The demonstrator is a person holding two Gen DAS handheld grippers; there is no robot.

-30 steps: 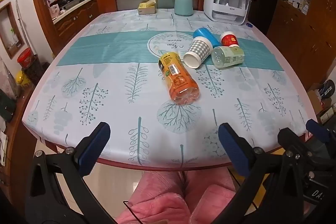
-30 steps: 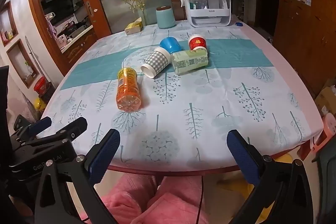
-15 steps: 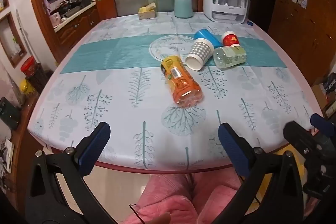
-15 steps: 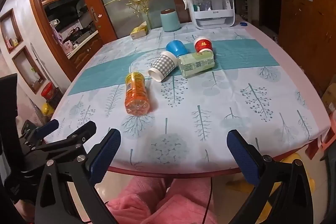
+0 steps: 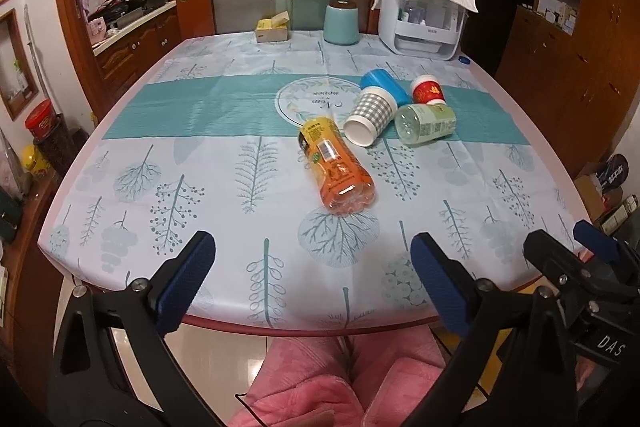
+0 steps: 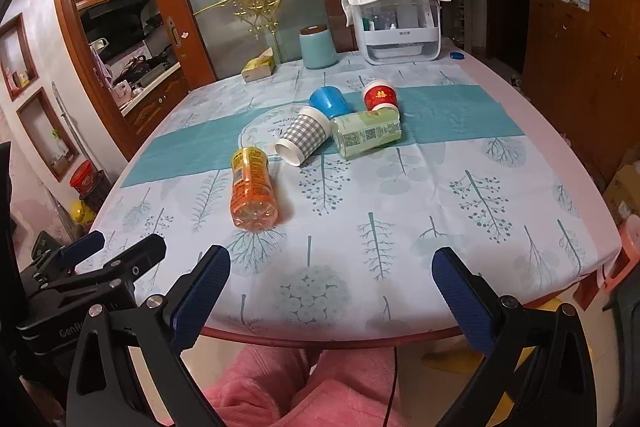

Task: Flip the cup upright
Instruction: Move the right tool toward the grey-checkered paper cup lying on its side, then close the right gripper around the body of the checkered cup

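1. Checked cup (image 5: 370, 117) (image 6: 304, 140): on its side mid-worktop (image 5: 200, 163), white rim toward the camera, touching the blue cup (image 5: 378, 87) and green bottle (image 5: 426, 123).
2. Orange bottle (image 5: 336, 167): lying just beside it.
3. Red cup (image 5: 428, 93): mouth down behind.
4. Left tool (image 5: 312, 275): wide, empty, at the near edge.
5. Right tool (image 6: 330, 291): wide, empty.

Checked grey-and-white paper cup (image 5: 370, 118) (image 6: 304, 139): lying on its side on the table, open white-rimmed mouth toward the near edge, base touching a tipped blue cup (image 5: 379, 85) (image 6: 330, 101).
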